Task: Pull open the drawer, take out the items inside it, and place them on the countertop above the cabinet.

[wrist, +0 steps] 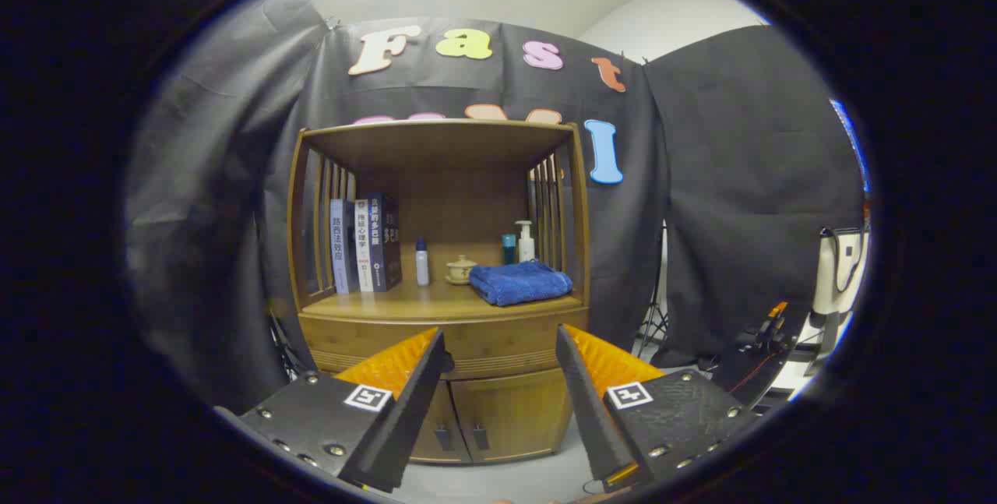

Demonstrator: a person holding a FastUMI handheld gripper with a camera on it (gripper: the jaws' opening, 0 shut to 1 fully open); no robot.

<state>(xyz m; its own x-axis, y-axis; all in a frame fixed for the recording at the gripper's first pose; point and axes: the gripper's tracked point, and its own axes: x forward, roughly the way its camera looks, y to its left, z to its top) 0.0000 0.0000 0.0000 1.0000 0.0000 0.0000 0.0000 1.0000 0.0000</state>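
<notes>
Drawer (475, 338) sits shut beneath the bench (405, 303), just beyond my claw (498, 352), which gapes wide and empty. I judge it stiff wood, sliding heavy; no handle shows, so I'd hook its lower lip.

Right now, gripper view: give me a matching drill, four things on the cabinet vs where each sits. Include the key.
Gripper open, fingers apart, short of the closed drawer.

Things:
1. books
2. blue towel
3. small lidded pot
4. pump bottle

Places:
A. back of the countertop, behind the towel
B. upright by the slatted side, far from the towel
C. folded at the countertop's front edge
D. mid-countertop, between the white bottle and the towel

Pairs: 1-B, 2-C, 3-D, 4-A
</notes>
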